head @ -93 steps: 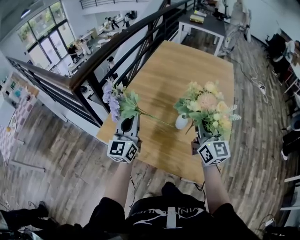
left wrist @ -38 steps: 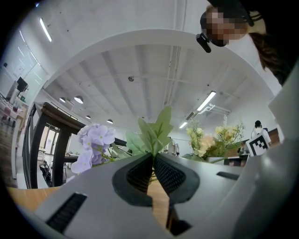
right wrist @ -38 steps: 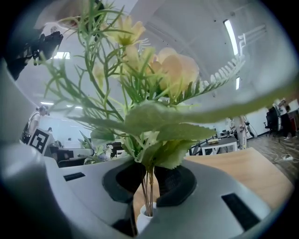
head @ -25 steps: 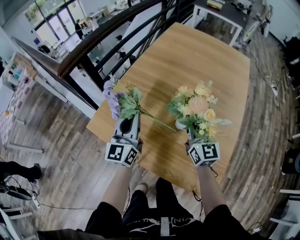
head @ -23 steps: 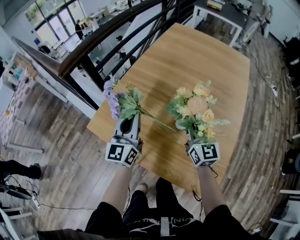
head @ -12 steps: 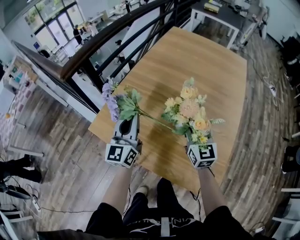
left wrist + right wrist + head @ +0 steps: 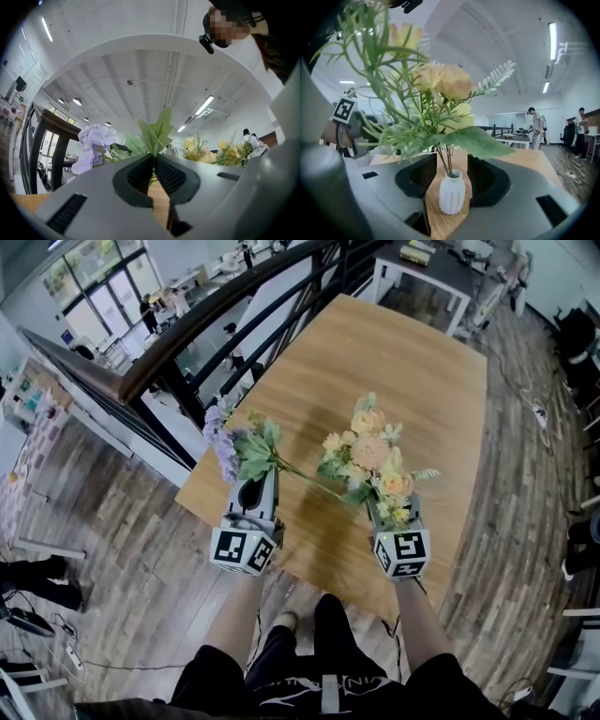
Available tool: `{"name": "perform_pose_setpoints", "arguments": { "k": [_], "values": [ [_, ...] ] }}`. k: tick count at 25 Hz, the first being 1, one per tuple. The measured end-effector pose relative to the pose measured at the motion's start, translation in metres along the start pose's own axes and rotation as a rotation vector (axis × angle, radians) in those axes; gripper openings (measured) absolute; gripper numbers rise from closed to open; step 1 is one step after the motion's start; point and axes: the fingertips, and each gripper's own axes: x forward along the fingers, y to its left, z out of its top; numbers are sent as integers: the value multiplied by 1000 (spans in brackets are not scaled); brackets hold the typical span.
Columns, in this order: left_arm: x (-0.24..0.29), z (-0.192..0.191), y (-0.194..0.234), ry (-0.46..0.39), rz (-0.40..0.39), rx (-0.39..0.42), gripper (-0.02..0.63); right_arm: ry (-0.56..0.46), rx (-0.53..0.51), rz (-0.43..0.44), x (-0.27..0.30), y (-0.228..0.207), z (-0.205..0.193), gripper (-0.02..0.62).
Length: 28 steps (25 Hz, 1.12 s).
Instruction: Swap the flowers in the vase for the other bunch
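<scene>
A yellow and peach bunch stands with its stems in a small white ribbed vase on the wooden table. In the head view the blooms hide the vase. My right gripper has the vase and stems between its jaws. They are opening, and the pads stand clear of both. In the head view my right gripper sits just behind the bunch. My left gripper is shut on the stems of a purple bunch with green leaves, held off to the left.
A dark railing runs along the table's left edge, with a drop to a lower floor beyond. A white table stands at the far end. Plank floor surrounds the table. People stand far off.
The yellow bunch has shifted a little left and now covers the white vase, which showed beside it a second ago. The right gripper followed it. The left gripper and purple bunch stayed put.
</scene>
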Motion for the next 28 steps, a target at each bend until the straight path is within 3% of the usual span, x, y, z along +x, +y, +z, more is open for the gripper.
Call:
{"name": "perform_pose_setpoints", "arguments": {
  "k": [11, 21, 28],
  "values": [
    [-12, 0, -2, 18, -32, 17, 18, 69, 16, -20, -22, 9, -25, 189],
    [-28, 4, -16, 28, -71, 8, 17, 70, 51, -19, -55, 22, -28, 187],
    [-40, 8, -25, 34, -116, 4, 18, 70, 56, -22, -78, 41, -25, 111]
  ]
}}
